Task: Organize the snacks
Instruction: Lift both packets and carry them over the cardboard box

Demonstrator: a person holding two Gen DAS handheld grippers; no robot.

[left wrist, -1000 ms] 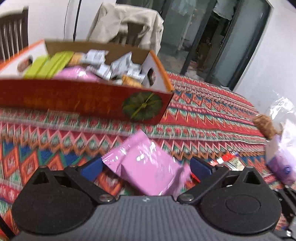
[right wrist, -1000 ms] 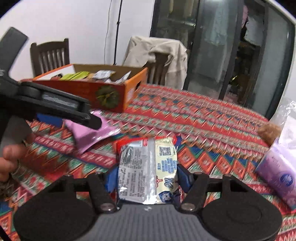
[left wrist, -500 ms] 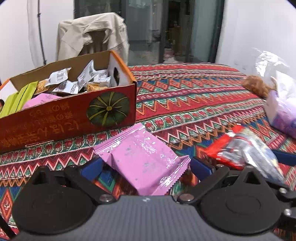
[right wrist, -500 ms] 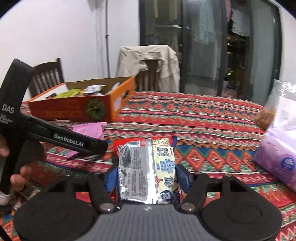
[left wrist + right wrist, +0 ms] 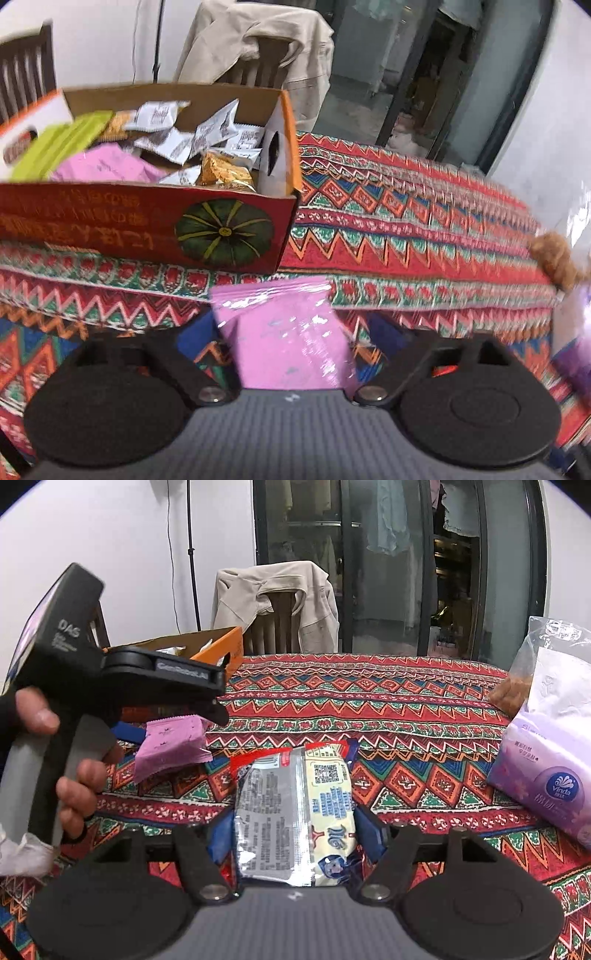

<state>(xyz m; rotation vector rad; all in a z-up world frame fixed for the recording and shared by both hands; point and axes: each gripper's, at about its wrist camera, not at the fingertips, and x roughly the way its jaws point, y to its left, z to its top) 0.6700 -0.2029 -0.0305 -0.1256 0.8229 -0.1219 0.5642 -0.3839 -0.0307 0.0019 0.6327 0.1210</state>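
A pink snack packet [image 5: 284, 343] sits lengthwise between the blue pads of my left gripper [image 5: 286, 328], whose jaws are closing on its sides. In the right wrist view the same pink packet [image 5: 170, 746] is pinched and tilted just above the tablecloth, with a hand [image 5: 37, 716] on the handle. The orange-red snack box [image 5: 110, 229] stands close ahead and to the left, holding several packets. My right gripper [image 5: 295, 827] is shut on a silver and yellow snack packet [image 5: 291, 805] with a red end, held over the cloth.
A purple tissue pack [image 5: 546, 786] and a clear bag with something brown [image 5: 509, 694] lie at the right on the patterned tablecloth [image 5: 369, 701]. A chair draped with a beige jacket [image 5: 277, 602] stands behind the table, and the snack box [image 5: 221, 646] is at the far left.
My left jaws have narrowed around the pink packet, which has turned square between the pads and tilted up. The left view swung back toward the box. The right gripper keeps its packet.
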